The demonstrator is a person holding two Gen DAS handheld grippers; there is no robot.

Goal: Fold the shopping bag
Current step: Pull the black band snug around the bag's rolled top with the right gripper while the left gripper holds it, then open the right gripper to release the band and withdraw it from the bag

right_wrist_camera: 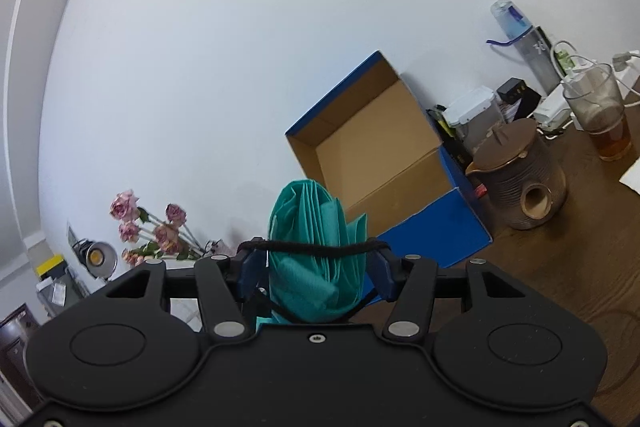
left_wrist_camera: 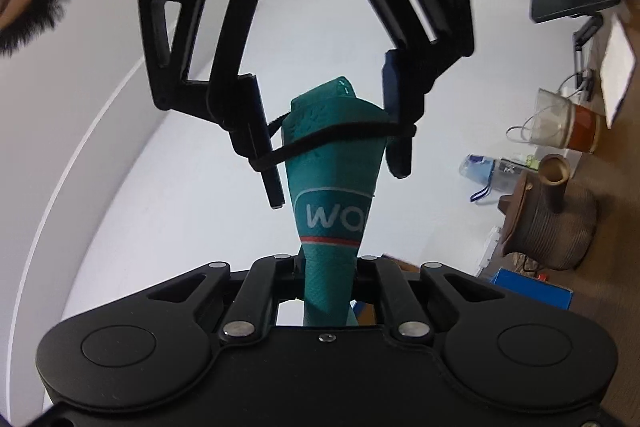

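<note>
Here, the teal shopping bag [left_wrist_camera: 332, 211], rolled into a narrow bundle, is clamped at its lower end between the nearly closed fingers of the left gripper [left_wrist_camera: 329, 267] and is held up toward the white wall. Further along the bundle, the right gripper [left_wrist_camera: 332, 131] is seen with its fingers spread apart, one on each side of the bag. A black elastic cord [left_wrist_camera: 340, 133] is stretched across both fingers (and over the bundle's upper part). In the right wrist view, the bag's pleated end [right_wrist_camera: 316, 259] is seen between the spread fingers, with the cord [right_wrist_camera: 316, 247] drawn across it. To the right, an open cardboard box [right_wrist_camera: 372, 155] and a brown ceramic pot [right_wrist_camera: 520, 171] are seen on the wooden table [right_wrist_camera: 560, 267].
</note>
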